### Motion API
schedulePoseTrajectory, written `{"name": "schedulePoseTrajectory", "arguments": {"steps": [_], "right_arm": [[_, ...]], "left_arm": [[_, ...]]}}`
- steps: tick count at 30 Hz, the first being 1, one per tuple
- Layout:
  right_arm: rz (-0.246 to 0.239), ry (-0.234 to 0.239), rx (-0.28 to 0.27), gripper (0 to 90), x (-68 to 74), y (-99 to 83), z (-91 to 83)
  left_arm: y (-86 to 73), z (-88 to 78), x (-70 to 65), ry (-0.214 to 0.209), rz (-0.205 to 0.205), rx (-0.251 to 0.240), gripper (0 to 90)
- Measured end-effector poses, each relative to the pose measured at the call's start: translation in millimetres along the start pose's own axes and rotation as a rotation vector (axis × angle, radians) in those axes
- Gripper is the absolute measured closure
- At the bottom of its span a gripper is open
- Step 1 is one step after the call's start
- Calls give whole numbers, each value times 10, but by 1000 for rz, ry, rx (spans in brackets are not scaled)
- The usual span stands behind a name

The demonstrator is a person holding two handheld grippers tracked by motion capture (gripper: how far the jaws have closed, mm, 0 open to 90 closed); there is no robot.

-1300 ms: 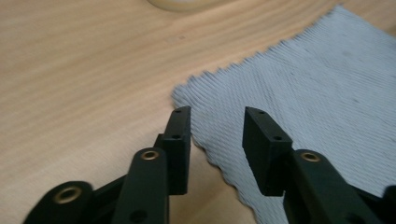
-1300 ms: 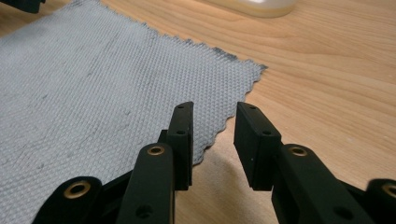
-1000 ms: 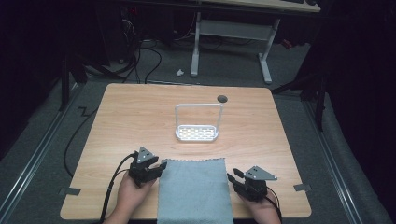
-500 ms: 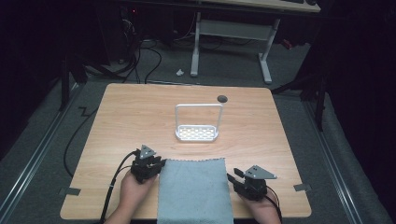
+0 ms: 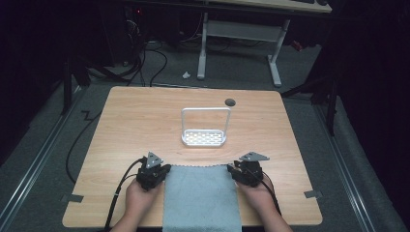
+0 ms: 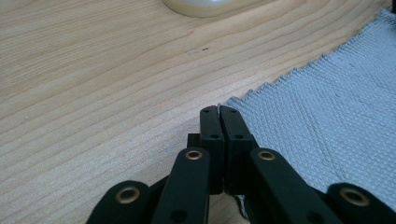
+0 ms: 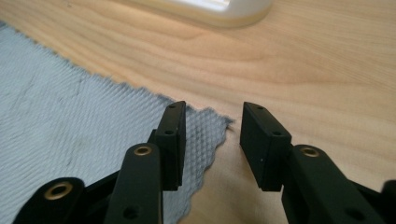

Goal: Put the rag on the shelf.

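Observation:
A grey-blue cloth [image 5: 200,198] lies flat at the table's near edge and hangs over the front. My left gripper [image 5: 163,170] sits at its far left corner. In the left gripper view its jaws [image 6: 219,111] have just closed together, pinching the corner of the cloth [image 6: 327,116]. My right gripper [image 5: 233,170] is at the far right corner. In the right gripper view it [image 7: 215,106] stands open, having narrowed slightly. The cloth's corner [image 7: 205,126] lies between the jaws, untouched by the pads.
A white perforated tray with a tall wire handle [image 5: 204,137] stands mid-table just beyond the cloth; its base shows at the top of both gripper views [image 6: 205,4] [image 7: 219,11]. A dark round hole [image 5: 230,102] marks the wooden table [image 5: 135,121] farther back.
The left gripper's jaws have closed at the cloth's far left corner. The right gripper has moved left and forward up to the far right corner.

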State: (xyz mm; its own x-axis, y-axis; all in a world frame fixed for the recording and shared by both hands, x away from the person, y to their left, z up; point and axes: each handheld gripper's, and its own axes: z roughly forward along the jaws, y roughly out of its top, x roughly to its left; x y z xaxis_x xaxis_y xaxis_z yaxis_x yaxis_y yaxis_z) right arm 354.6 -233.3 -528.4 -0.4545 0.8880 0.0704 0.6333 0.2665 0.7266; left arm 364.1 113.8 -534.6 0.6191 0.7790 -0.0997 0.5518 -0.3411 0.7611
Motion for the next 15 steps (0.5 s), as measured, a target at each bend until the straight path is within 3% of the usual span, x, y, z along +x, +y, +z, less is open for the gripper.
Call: {"name": "schedulePoseTrajectory", "arguments": {"steps": [3,5,9,11,15], "right_arm": [[-14,-16,-12,684,-2,17,34],[-73,-26,-4,754,48,12,31],[-89,-21,-3,823,82,10,32],[-120,-11,-10,891,109,-7,31],[-132,4,-15,897,130,-19,22]], "left_arm": [[-1,1,17,-15,-19,0,884],[-1,1,12,-12,-15,-1,884],[-4,-2,8,-8,-23,-2,886],[-7,-7,-15,5,-4,-1,887],[-12,-23,6,-14,-25,-4,887]]}}
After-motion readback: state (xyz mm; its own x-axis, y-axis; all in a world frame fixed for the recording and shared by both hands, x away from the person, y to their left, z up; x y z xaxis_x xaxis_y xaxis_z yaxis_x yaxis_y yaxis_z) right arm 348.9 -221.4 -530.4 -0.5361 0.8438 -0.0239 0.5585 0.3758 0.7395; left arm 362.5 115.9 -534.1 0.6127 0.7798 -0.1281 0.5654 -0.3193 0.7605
